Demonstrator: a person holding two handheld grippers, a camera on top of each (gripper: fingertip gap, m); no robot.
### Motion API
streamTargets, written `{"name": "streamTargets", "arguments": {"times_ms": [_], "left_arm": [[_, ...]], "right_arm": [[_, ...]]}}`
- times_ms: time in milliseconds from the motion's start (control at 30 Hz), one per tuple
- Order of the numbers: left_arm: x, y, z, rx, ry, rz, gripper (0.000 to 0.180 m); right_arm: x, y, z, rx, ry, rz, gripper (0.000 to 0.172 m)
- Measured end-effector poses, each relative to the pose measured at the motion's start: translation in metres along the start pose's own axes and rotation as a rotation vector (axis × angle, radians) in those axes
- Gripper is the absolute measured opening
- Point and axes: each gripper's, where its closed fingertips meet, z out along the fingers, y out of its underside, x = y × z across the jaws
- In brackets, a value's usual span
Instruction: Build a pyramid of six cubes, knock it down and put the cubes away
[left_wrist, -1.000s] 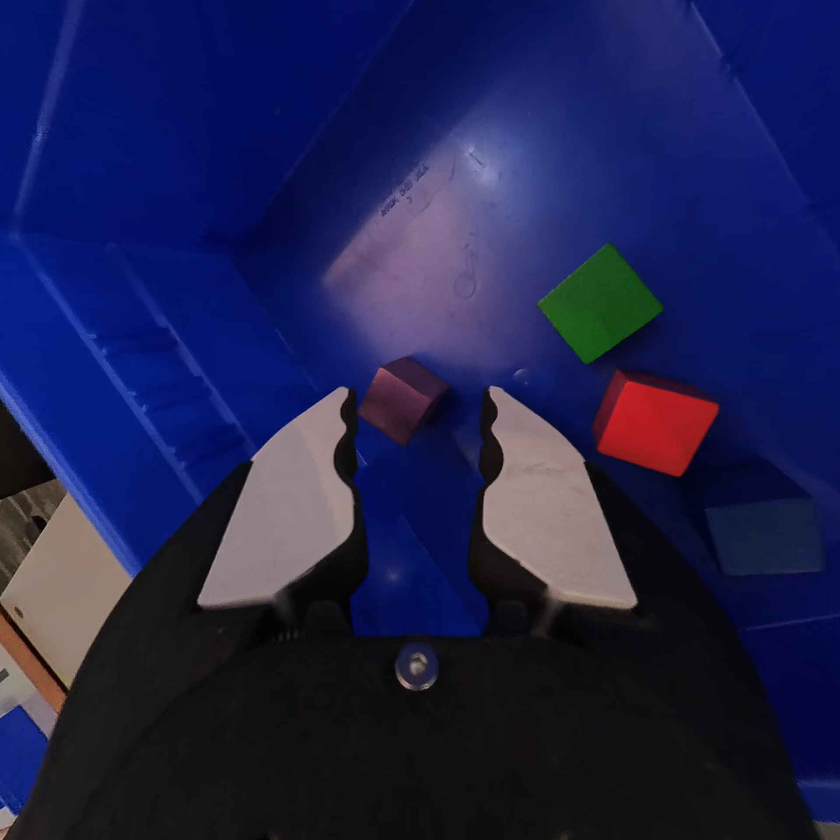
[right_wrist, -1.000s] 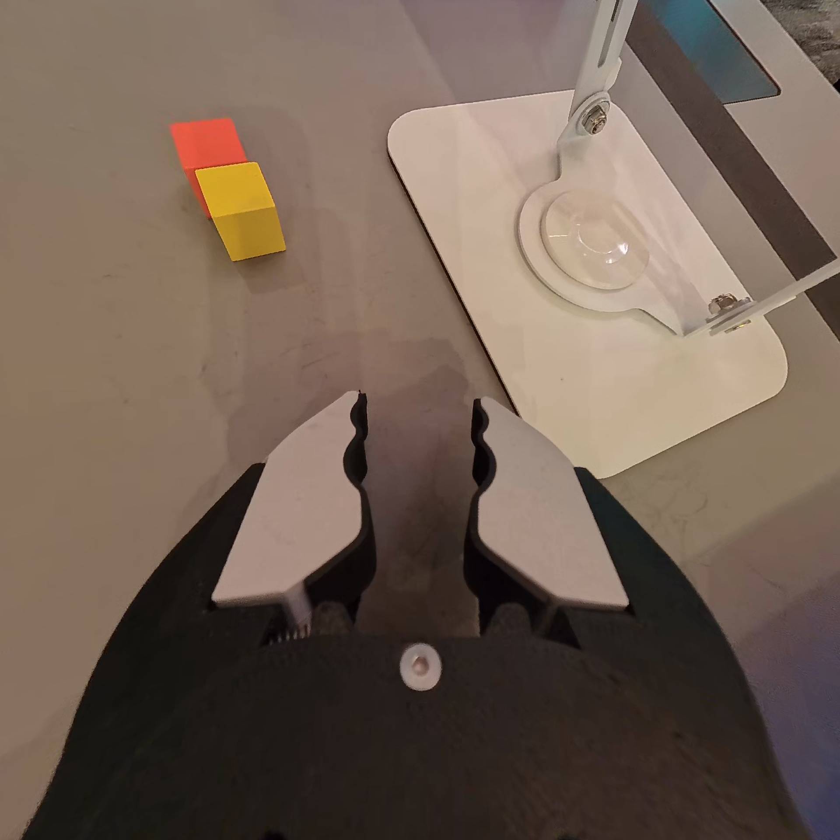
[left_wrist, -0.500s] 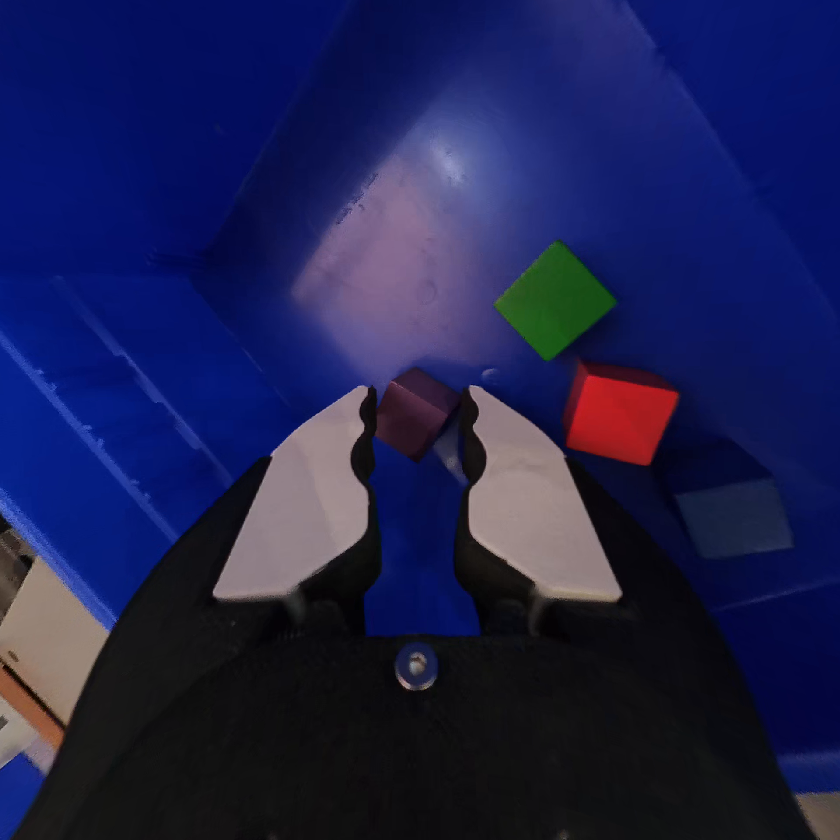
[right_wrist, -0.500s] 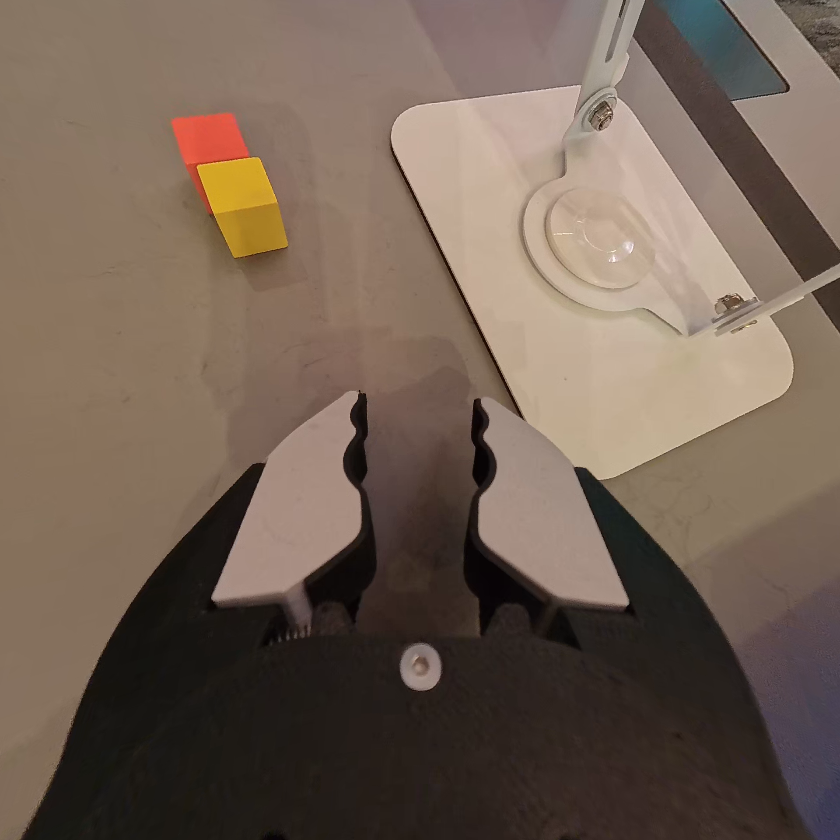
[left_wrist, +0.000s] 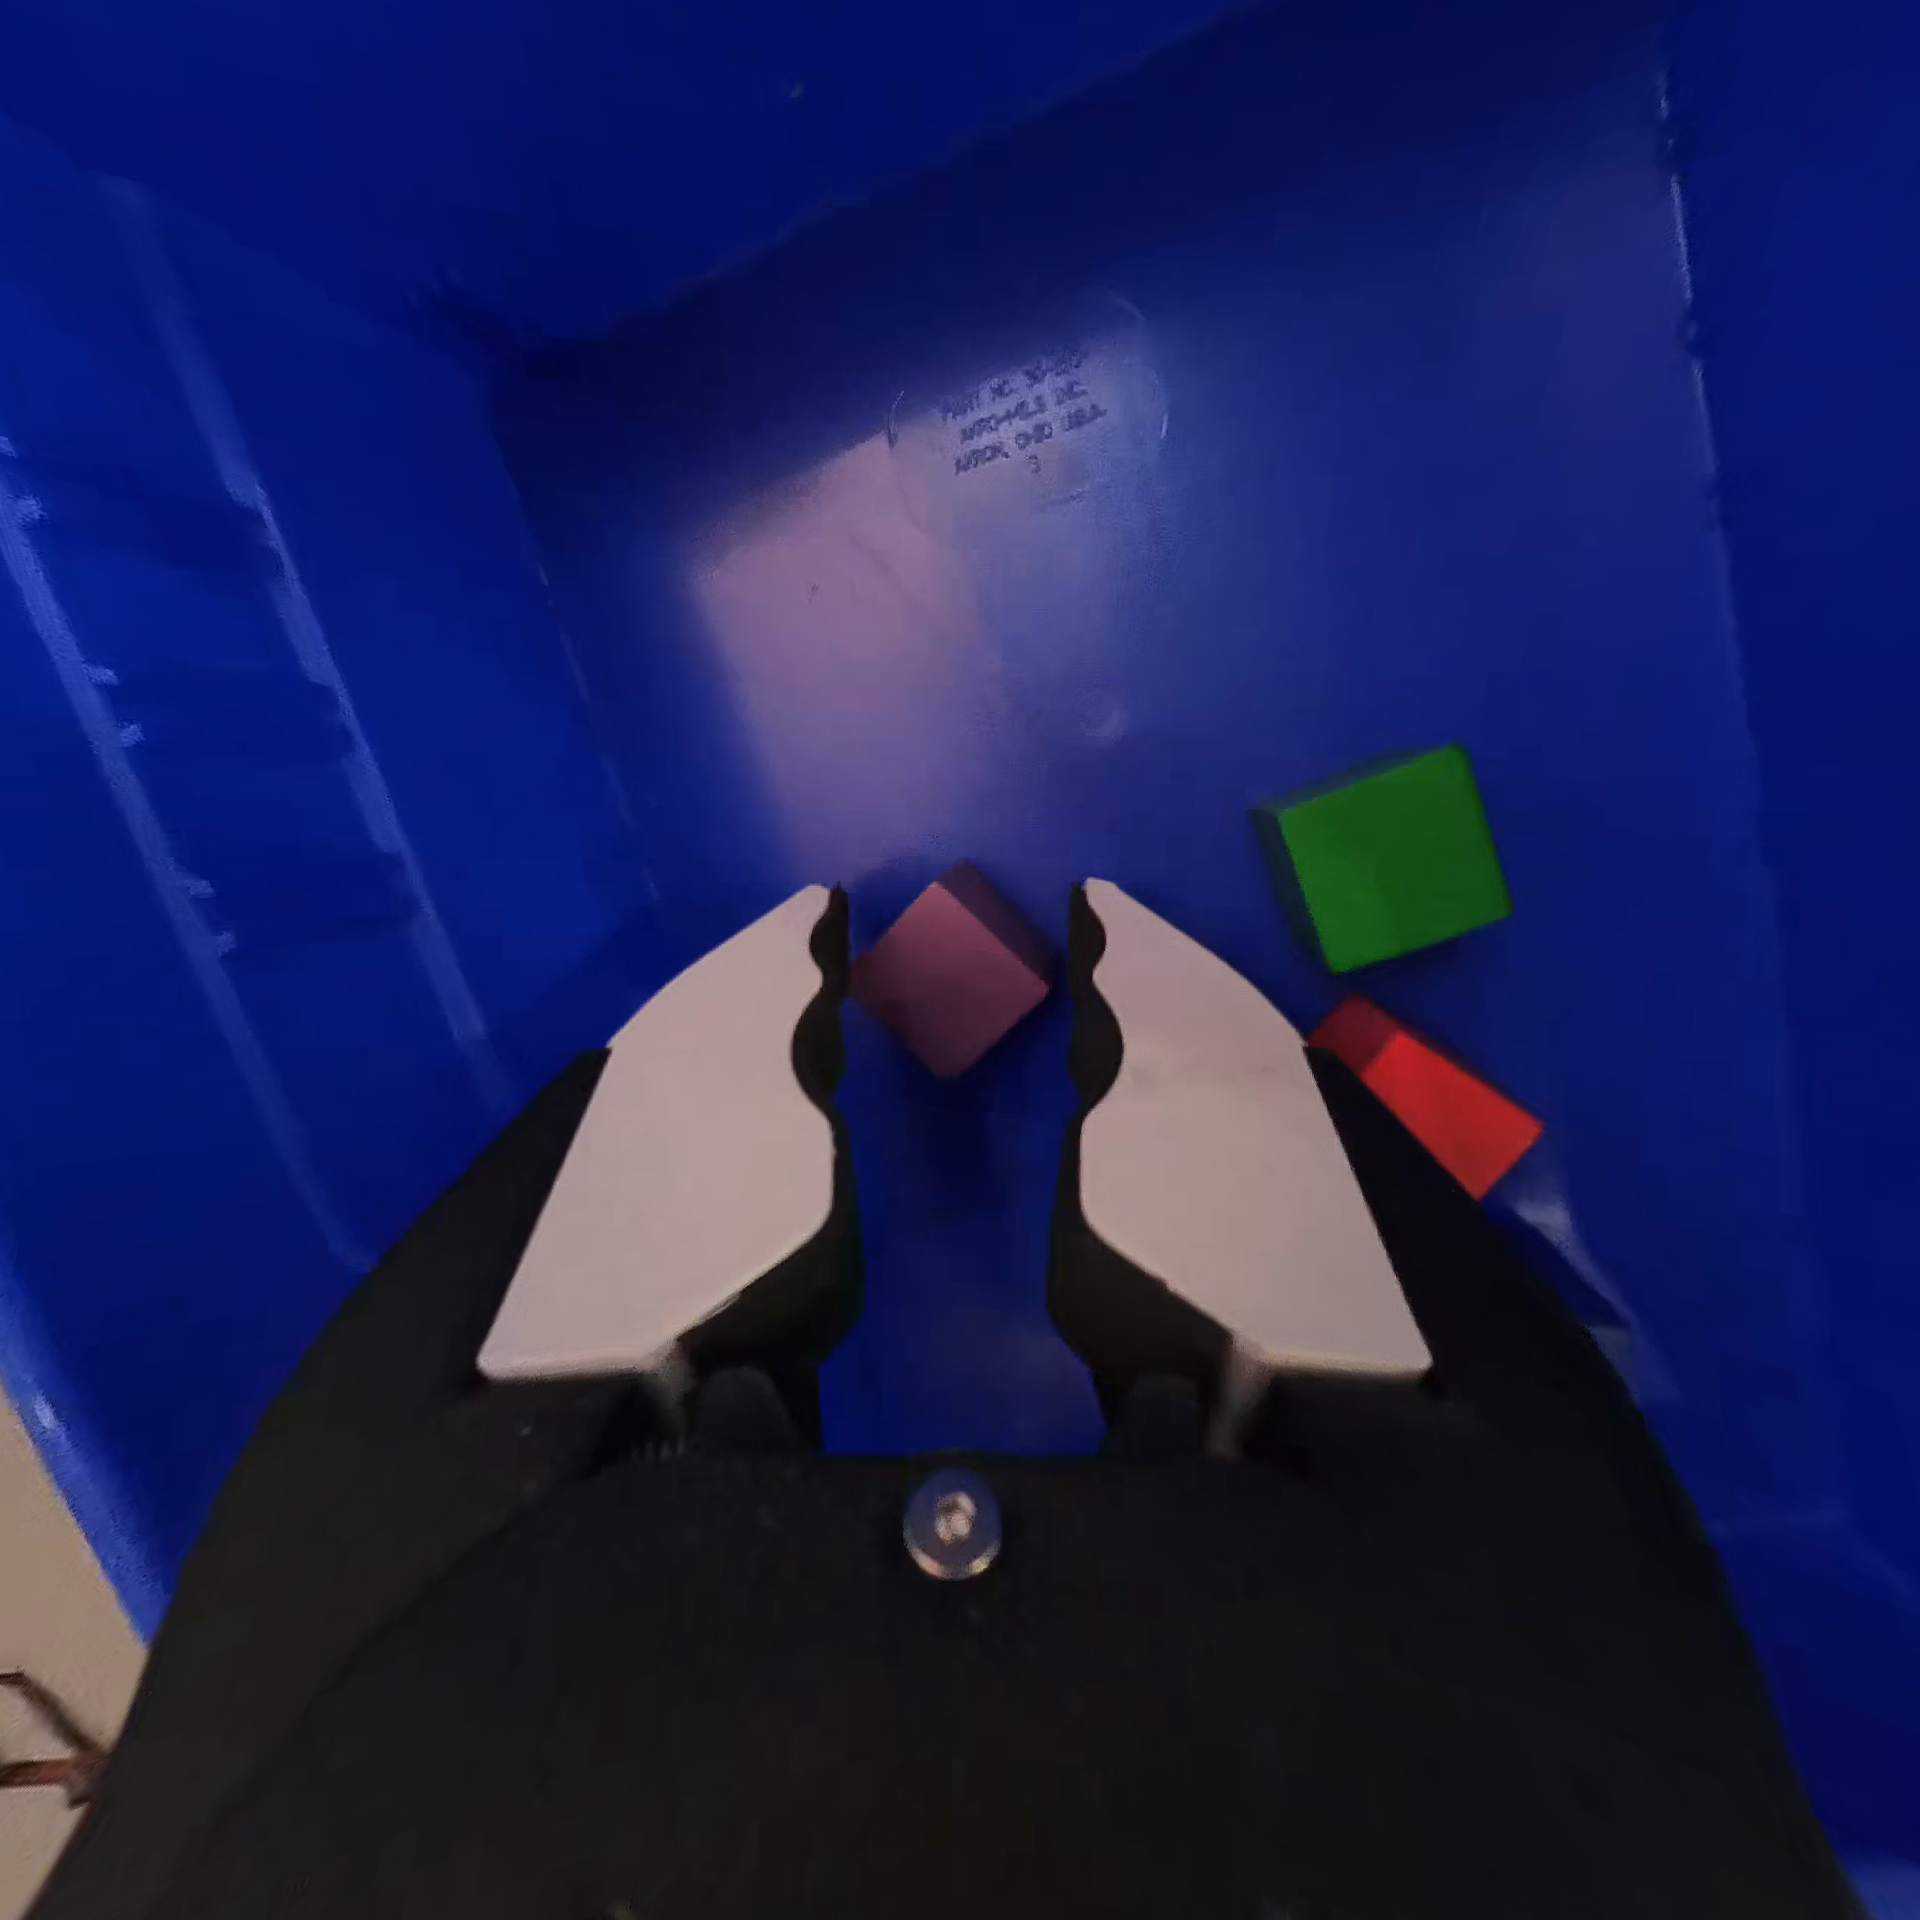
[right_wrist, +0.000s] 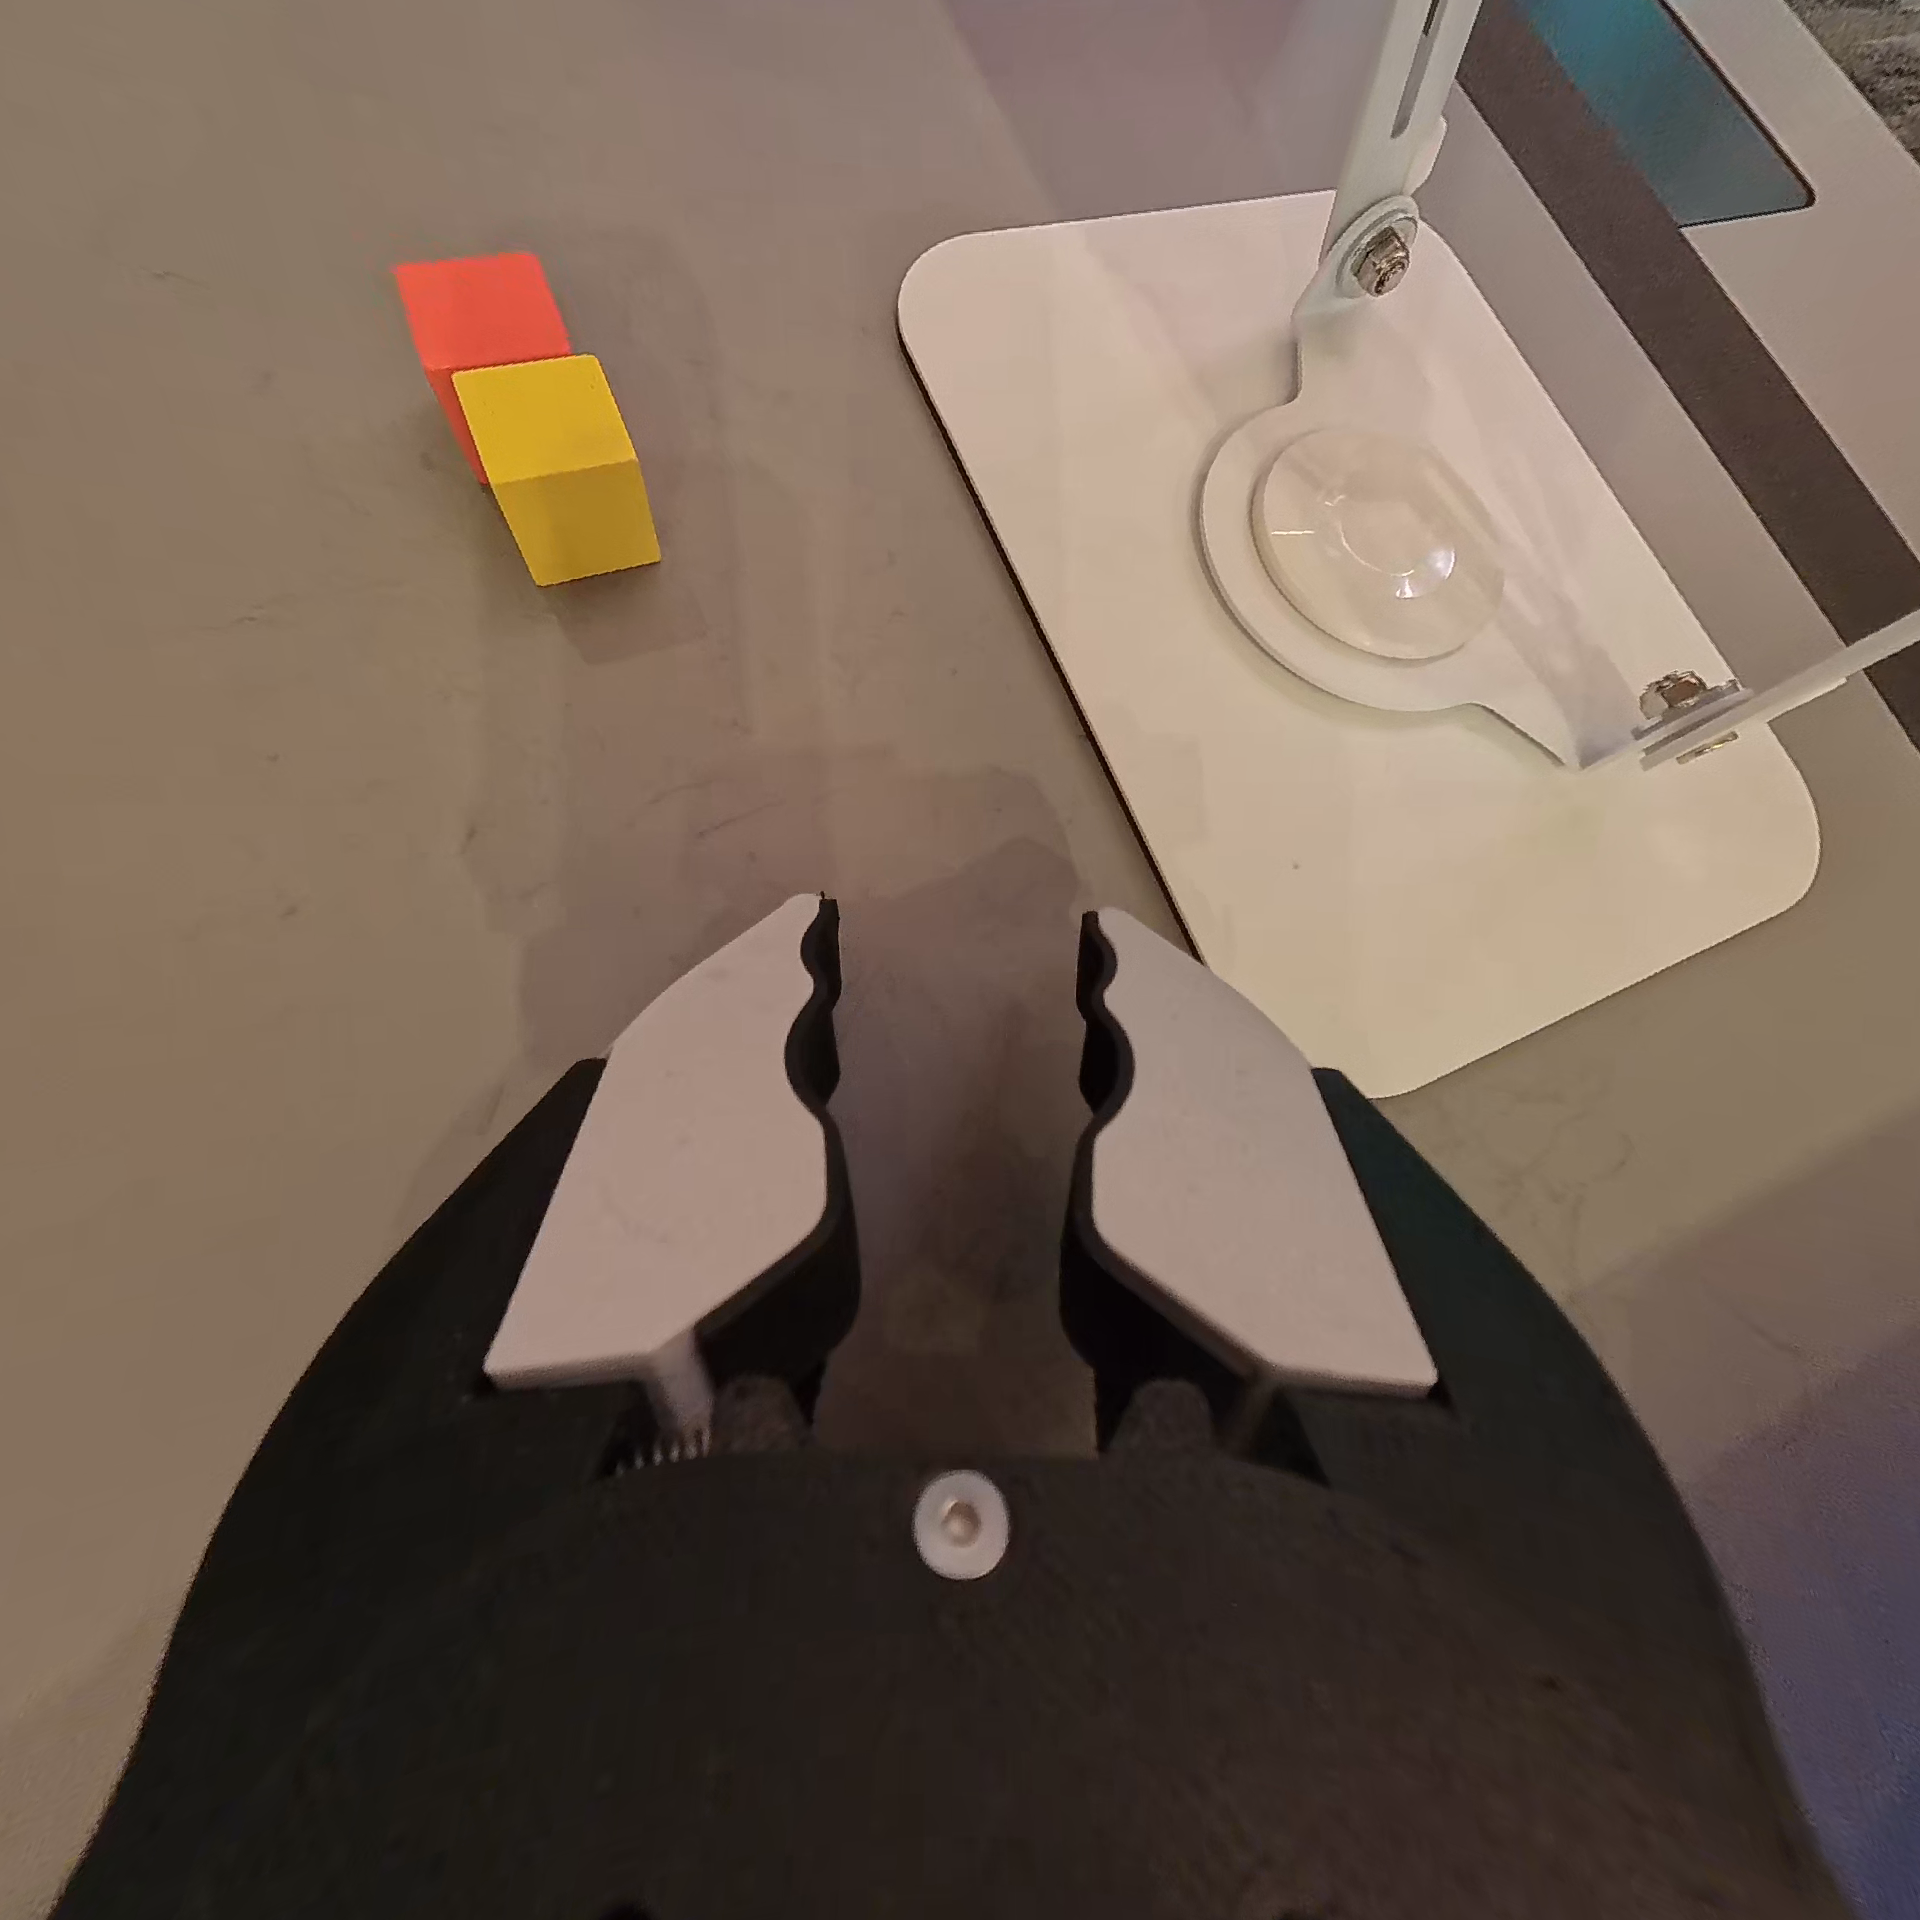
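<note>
In the left wrist view my left gripper (left_wrist: 956, 904) reaches down into a blue bin (left_wrist: 312, 520). A purple cube (left_wrist: 951, 971) lies on the bin floor between its fingers, turned corner-on. Its left corner is at the left pad, and a strip of blue shows between it and the right pad, so the jaws are open. A green cube (left_wrist: 1387, 862) and a red cube (left_wrist: 1423, 1091) lie to the right in the bin. In the right wrist view my right gripper (right_wrist: 956, 914) is open and empty above the table. An orange cube (right_wrist: 478, 301) and a yellow cube (right_wrist: 556, 457) stand touching at the far left.
The bin walls rise close on the left and right of the left gripper. A white stand base (right_wrist: 1351, 883) with a clear dome and metal arms lies on the grey table (right_wrist: 260, 831), right of the right gripper. My hands' fingertips stand some 50 centimeters from each other.
The left gripper moved forward over the purple cube and turned; its jaws narrowed around the cube, then widened slightly. The cube turned corner-on. The dark blue cube left the view. The right gripper barely moved.
</note>
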Motion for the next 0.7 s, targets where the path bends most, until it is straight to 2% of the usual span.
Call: {"name": "streamTargets", "arguments": {"times_ms": [133,167,333,367,400,467,533,633,700], "left_arm": [[-0.002,0.000,0.002,-0.032,-0.015,-0.031,0.023],[-0.001,-0.001,0.001,-0.029,-0.020,-0.002,0.000],[0.006,0.006,0.001,-0.034,0.017,0.027,0.000],[0.007,0.007,0.000,-0.030,0.030,0.028,0.004],[0.008,0.007,-0.003,-0.027,0.046,0.021,0.022],[0.012,0.009,-0.012,-0.013,0.080,0.050,0.038],[0.012,0.015,-0.025,-0.004,0.087,0.102,0.039],[0.018,0.024,-0.041,0.037,0.093,0.330,0.040],[0.018,0.037,-0.043,-0.021,0.094,0.406,0.044]], "right_arm": [[0.000,0.000,0.000,0.001,0.000,-0.002,0.044],[0.000,0.000,0.000,0.001,0.000,-0.003,0.044],[0.000,0.000,0.000,0.001,0.000,-0.003,0.044],[0.000,0.000,0.000,0.001,0.000,-0.003,0.044],[0.000,0.000,0.000,0.001,0.000,-0.003,0.044],[0.000,0.000,0.000,0.001,0.000,-0.004,0.044],[-0.001,0.000,0.000,0.001,-0.001,-0.003,0.044],[-0.001,0.000,0.000,0.000,-0.003,-0.001,0.044],[-0.001,0.000,0.000,0.000,-0.004,0.000,0.044]]}}
